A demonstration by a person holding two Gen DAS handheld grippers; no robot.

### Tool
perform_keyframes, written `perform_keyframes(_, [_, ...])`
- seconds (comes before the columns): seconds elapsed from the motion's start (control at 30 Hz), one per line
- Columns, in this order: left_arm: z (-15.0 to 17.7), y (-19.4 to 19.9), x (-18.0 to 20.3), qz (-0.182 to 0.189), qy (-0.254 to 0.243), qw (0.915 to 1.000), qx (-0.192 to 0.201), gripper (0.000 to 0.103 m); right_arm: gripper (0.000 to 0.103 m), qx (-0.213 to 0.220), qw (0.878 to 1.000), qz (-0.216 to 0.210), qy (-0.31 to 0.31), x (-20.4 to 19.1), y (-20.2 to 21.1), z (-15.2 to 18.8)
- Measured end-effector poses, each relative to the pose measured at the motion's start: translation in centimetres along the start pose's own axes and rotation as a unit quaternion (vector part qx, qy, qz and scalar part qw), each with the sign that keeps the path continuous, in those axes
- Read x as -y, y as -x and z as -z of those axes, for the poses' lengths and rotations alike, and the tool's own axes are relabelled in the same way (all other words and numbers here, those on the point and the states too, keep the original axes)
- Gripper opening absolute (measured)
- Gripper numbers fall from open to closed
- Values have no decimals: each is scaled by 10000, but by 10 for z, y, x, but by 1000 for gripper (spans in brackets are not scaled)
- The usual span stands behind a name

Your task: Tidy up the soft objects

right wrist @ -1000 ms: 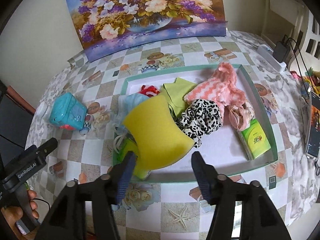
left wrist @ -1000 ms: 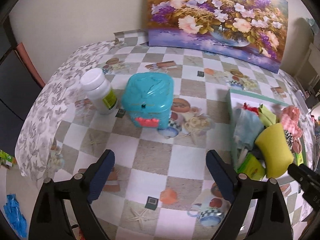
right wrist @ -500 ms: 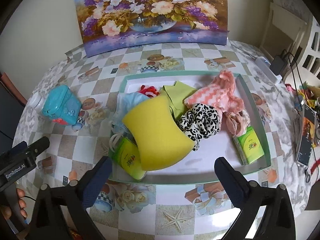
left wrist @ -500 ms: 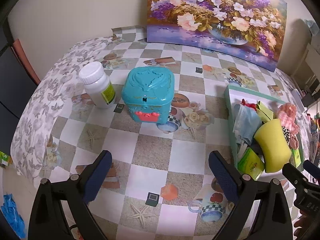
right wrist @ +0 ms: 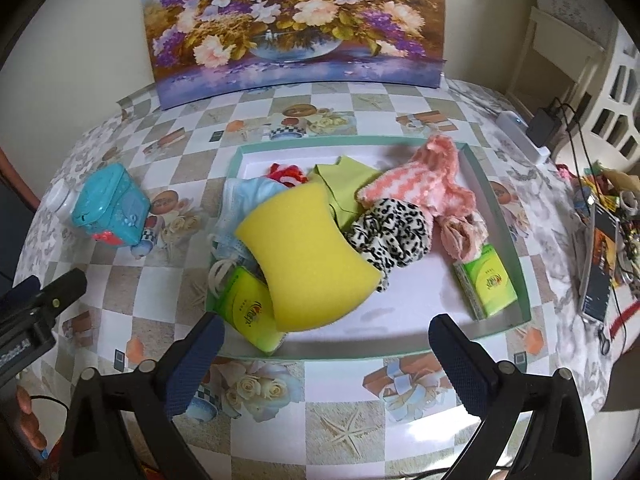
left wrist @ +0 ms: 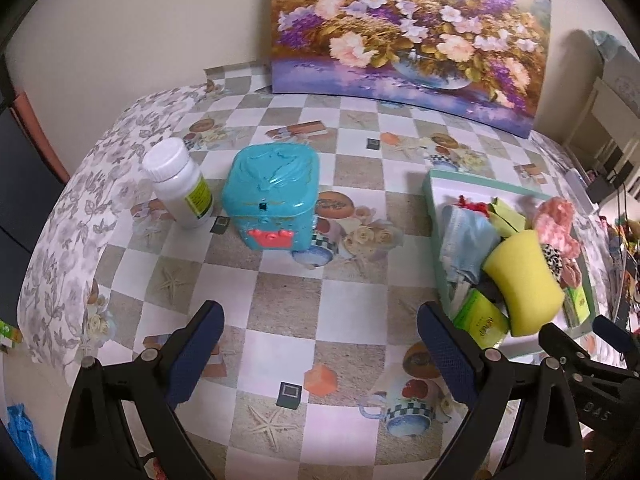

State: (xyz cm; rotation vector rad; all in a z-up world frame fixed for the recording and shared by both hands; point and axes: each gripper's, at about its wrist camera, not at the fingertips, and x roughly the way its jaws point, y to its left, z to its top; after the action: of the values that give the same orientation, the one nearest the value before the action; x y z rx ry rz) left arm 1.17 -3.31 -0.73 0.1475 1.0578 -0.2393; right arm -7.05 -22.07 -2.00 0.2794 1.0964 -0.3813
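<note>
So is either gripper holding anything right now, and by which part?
Nothing is held. The left gripper and right gripper both stand open; the yellow sponge lies in the tray.

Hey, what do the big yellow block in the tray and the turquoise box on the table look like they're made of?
Yellow block: likely foam sponge; matte, finely pored surface, soft rounded edges, curved-in sides.
Turquoise box: apparently hard moulded plastic; glossy highlights, raised relief on the lid, coral-coloured clasp.
</note>
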Motion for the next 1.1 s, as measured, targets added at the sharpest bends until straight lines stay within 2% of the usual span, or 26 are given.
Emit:
perform_keyframes(0.27, [1,3,0,375,-40,9993,-56,97,103,5,10000,85,46,-4,2,1])
perform_keyframes(0.5, [1,3,-6,68,72,10000,8,97,103,-46,9998,124,170,-11,-4,1])
perform_keyframes(0.63, [2,-6,-11,46,188,9996,-185,97,103,-44,9996,91,247,-15,-7,0])
perform_keyframes(0.77, [2,-6,-10,-380,125,9991,-103,97,103,31,9993,67,355,-19,-6,0])
perform_keyframes(0.93, [2,-9,-8,-538,43,9985,-133,97,103,145,9988,79,470,-24,-3,-1])
perform_keyframes(1.1, [2,-8,-4,-1077,-79,9941,1,97,103,240,9987,64,453,-24,-1,-4])
